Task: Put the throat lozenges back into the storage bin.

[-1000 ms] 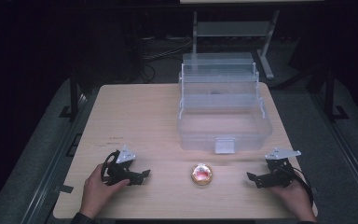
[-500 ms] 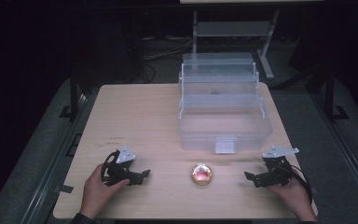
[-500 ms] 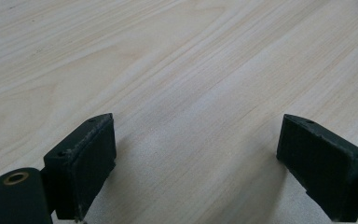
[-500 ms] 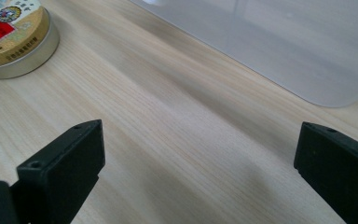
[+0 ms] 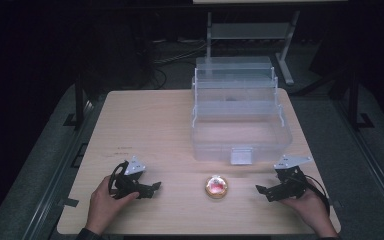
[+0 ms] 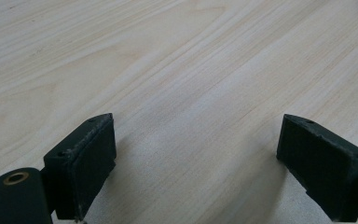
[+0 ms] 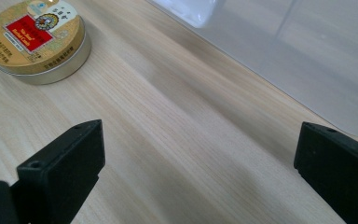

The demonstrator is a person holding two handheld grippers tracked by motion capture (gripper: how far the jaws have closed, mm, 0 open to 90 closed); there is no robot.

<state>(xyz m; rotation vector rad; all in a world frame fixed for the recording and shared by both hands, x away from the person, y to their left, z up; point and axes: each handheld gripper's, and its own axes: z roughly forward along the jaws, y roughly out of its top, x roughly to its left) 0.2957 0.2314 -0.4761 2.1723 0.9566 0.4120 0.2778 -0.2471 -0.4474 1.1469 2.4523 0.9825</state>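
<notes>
- Left gripper [image 5: 147,188]: jaws spread wide, held low in the left hand [image 5: 106,202].
- Right gripper [image 5: 265,192]: jaws wide apart (right hand [image 5: 311,207] behind it).

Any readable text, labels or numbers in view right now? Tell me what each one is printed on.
Round gold tin: a red label with pale characters and a round emblem above it on the lid, print too small and blurred to read.
Same tin in the high view: glare, nothing legible.
Clear plastic tiered box: no text visible.
Wooden table: no print, faint dark marks.
Left gripper and right gripper: no markings readable.
</notes>
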